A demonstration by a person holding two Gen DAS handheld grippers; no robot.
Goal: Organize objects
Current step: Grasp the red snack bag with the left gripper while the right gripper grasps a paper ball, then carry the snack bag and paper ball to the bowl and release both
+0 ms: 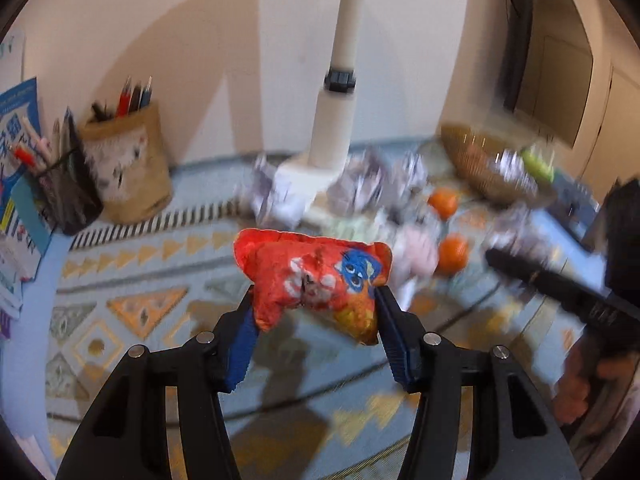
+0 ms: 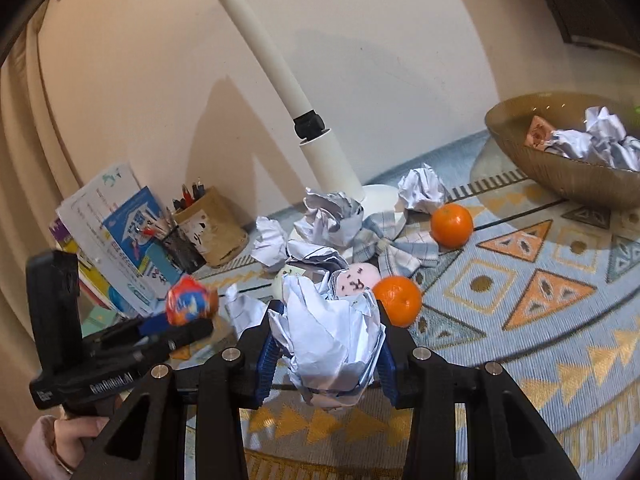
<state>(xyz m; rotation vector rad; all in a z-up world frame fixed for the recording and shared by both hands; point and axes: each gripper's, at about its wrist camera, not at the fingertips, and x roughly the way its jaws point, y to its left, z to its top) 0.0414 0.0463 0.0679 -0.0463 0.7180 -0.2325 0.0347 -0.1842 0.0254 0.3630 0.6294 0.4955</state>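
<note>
In the left wrist view, a crumpled red-orange snack packet with a blue cartoon face point(image 1: 316, 280) is clamped between the blue-padded fingers of the left gripper point(image 1: 314, 300) and held clear above the desk's patterned blue and gold cloth point(image 1: 132, 308). Behind it, blurred balls of crumpled paper, two oranges point(image 1: 452, 254) and the white lamp stem point(image 1: 340, 80) are seen. A brown paper pen holder point(image 1: 128, 168) stands at the left by the wall. The right gripper point(image 1: 560, 292) is visible at the right edge, blurred.

In the right wrist view, a large ball of crumpled white paper point(image 2: 328, 332) is grasped by the fingers of the right gripper point(image 2: 326, 344), above the desk cloth. A round orange point(image 2: 398, 300) lies just beside the right finger, and a second orange point(image 2: 452, 226) lies farther back. A brown ribbed bowl point(image 2: 560, 176) at the upper right holds more crumpled paper. The left gripper is seen at the left, with the red packet at its tip.
</note>
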